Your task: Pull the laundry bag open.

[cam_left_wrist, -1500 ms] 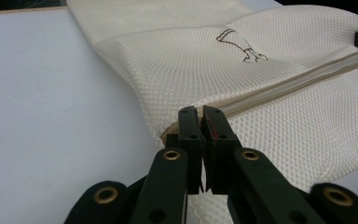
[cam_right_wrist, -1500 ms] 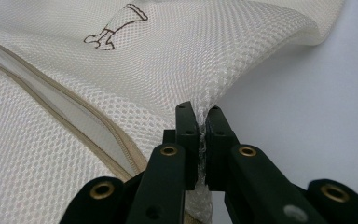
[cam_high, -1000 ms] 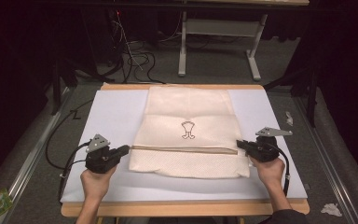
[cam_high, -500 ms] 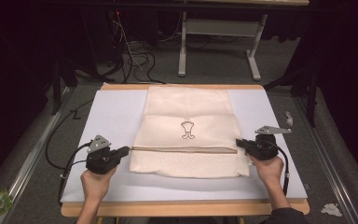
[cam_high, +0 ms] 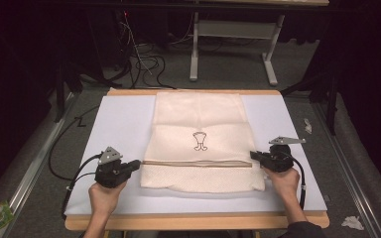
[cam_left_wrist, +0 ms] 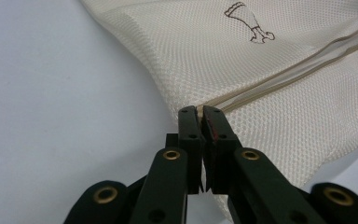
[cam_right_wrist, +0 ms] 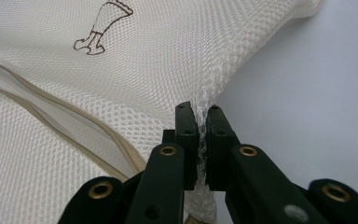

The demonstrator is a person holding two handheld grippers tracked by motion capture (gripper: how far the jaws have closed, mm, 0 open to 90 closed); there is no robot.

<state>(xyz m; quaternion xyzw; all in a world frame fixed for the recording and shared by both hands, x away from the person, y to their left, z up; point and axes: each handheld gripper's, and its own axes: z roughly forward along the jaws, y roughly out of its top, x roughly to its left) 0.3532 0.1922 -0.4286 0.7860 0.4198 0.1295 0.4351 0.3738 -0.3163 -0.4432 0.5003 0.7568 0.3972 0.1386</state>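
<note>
The cream mesh laundry bag (cam_high: pixel 198 141) lies flat in the middle of the white board (cam_high: pixel 124 124), its tan zipper (cam_high: pixel 196 163) running across the near part below a small printed emblem (cam_high: pixel 200 141). At the zipper's left end the left gripper (cam_high: pixel 137 164) is clamped on the bag's edge, jaws pinching the mesh. At the zipper's right end the right gripper (cam_high: pixel 252 155) pinches the opposite edge the same way.

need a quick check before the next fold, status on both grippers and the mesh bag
Left gripper shut on mesh bag edge. Right gripper shut on opposite edge. Bag flat on white mat. Nothing in the way.
</note>
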